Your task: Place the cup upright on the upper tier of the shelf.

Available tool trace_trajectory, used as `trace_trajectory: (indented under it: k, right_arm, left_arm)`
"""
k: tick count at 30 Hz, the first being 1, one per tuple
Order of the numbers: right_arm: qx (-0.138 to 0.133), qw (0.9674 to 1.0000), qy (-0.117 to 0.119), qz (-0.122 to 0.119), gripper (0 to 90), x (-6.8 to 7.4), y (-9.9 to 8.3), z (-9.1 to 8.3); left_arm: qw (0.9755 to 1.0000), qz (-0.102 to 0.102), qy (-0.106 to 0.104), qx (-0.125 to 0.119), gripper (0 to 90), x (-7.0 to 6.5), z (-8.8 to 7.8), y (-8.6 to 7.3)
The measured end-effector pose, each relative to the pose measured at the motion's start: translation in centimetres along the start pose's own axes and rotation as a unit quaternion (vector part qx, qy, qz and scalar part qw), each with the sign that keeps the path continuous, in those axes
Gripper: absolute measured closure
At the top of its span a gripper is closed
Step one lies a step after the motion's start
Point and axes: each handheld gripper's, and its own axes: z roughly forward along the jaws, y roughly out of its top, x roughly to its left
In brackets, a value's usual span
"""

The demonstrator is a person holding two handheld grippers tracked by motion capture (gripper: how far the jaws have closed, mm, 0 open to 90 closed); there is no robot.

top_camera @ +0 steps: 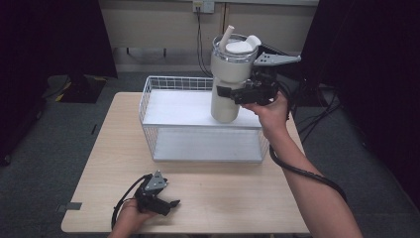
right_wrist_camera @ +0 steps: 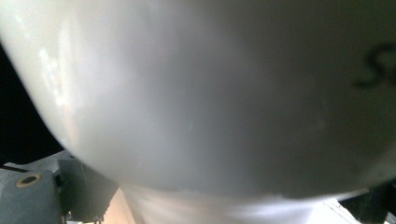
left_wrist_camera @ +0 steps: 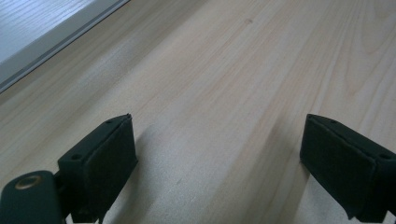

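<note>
A tall cream tumbler (top_camera: 227, 79) with a clear lid and a straw is held upright in the air above the right part of a white wire basket (top_camera: 203, 121). My right gripper (top_camera: 233, 94) is shut on the tumbler's body from the right; in the right gripper view the cream wall of the tumbler (right_wrist_camera: 210, 93) presses close between the jaws. My left gripper (top_camera: 168, 206) rests low at the table's front left, open, its pads (left_wrist_camera: 102, 161) wide apart over bare wood with nothing between them.
The light wooden table (top_camera: 198, 198) has free room in front of the basket. The basket's corner (left_wrist_camera: 42, 32) shows at the upper left of the left gripper view. Cables and dark curtains lie beyond the table, with grey carpet around.
</note>
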Motion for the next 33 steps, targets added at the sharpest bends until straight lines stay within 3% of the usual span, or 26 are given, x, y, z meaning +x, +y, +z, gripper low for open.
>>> trace_trajectory:
  k: [12, 33]
  right_arm:
    - [0.006, 0.9998, -0.020, -0.006, 9.4, -0.8, -0.1, 1.2]
    - [0.008, 0.9993, -0.035, -0.006, 9.4, -1.6, -0.4, 3.1]
  left_arm:
    - [1.0000, 0.000, 0.000, 0.000, 9.9, 0.0, 0.0, 0.0]
    - [1.0000, 0.000, 0.000, 0.000, 9.9, 0.0, 0.0, 0.0]
